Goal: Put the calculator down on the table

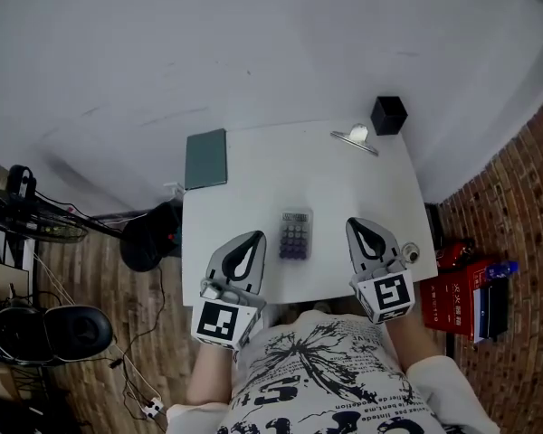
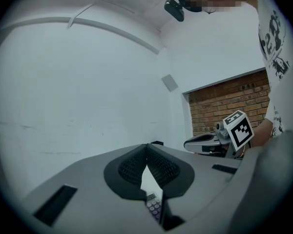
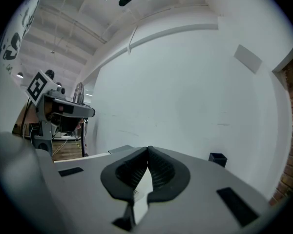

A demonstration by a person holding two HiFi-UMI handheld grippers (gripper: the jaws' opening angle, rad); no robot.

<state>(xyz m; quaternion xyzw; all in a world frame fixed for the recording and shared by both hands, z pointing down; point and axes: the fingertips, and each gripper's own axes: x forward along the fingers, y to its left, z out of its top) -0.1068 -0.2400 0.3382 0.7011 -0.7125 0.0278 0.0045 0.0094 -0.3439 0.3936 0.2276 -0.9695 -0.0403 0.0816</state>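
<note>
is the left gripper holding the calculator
No, the calculator lies flat on the table, apart from the left gripper, whose jaws are shut on nothing.

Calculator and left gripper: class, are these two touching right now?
Apart. The head view shows a strip of bare table between the calculator and the left gripper, whose jaws are shut on nothing.

Smooth matt white table (image 1: 335, 188), plastic calculator (image 1: 295, 234), rough brick wall (image 1: 525, 179), wooden plank floor (image 1: 81, 274).
</note>
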